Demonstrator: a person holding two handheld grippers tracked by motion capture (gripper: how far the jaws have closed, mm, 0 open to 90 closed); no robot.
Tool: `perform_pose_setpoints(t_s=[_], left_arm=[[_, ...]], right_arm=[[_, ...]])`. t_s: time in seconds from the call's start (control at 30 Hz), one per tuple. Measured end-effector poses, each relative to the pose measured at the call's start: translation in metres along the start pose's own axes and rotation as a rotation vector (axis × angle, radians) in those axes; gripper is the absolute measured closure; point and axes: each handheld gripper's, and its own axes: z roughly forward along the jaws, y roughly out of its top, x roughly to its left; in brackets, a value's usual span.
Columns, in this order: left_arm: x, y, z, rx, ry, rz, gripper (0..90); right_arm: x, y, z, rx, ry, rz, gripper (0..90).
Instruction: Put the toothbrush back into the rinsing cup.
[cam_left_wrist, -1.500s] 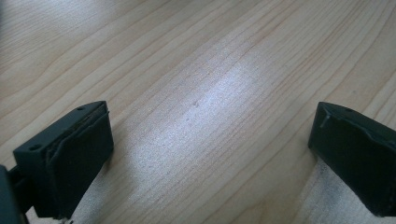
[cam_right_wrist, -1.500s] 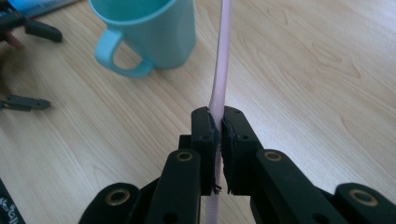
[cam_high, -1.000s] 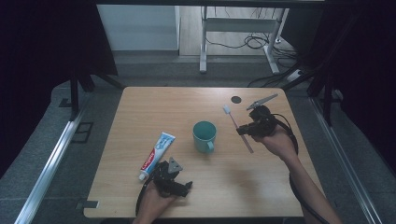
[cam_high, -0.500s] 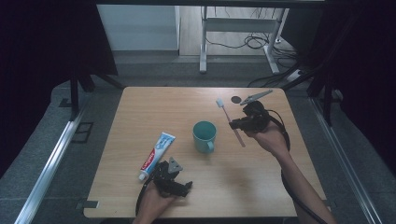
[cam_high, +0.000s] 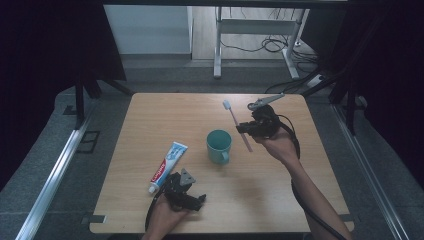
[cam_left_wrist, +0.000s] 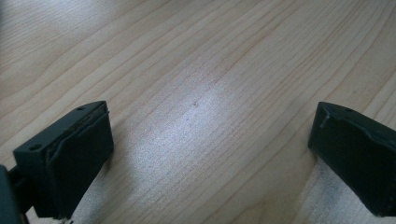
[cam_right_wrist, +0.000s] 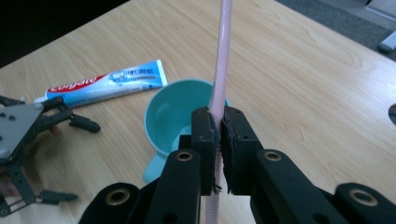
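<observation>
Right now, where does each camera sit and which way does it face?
High view: above the person's side of the light wooden table, looking forward and down; both forearms enter from below.
Left gripper view: on the left gripper, looking down at bare wood between its open jaws.
Right gripper view: on the right gripper, shut on the pink toothbrush, facing the teal mug.
Shared: high and right gripper views both show the mug, the white-and-blue toothpaste tube and the left gripper.

toothbrush (cam_right_wrist: 219, 70): pink | mug (cam_high: 219, 145): teal | table (cam_high: 165, 115): light wood
</observation>
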Motion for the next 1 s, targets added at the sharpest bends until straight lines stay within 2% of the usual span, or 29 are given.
perform_pose_setpoints(t_s=[0.47,1.0], left_arm=[[0.000,0.000,0.000,-0.001,0.001,0.001,0.0],[0.000,0.000,0.000,0.004,-0.001,0.008,0.0]], right_arm=[[0.013,0.016,0.016,-0.056,0.014,-0.014,83.8],[0.027,0.032,0.039,-0.094,0.023,-0.037,83.8]])
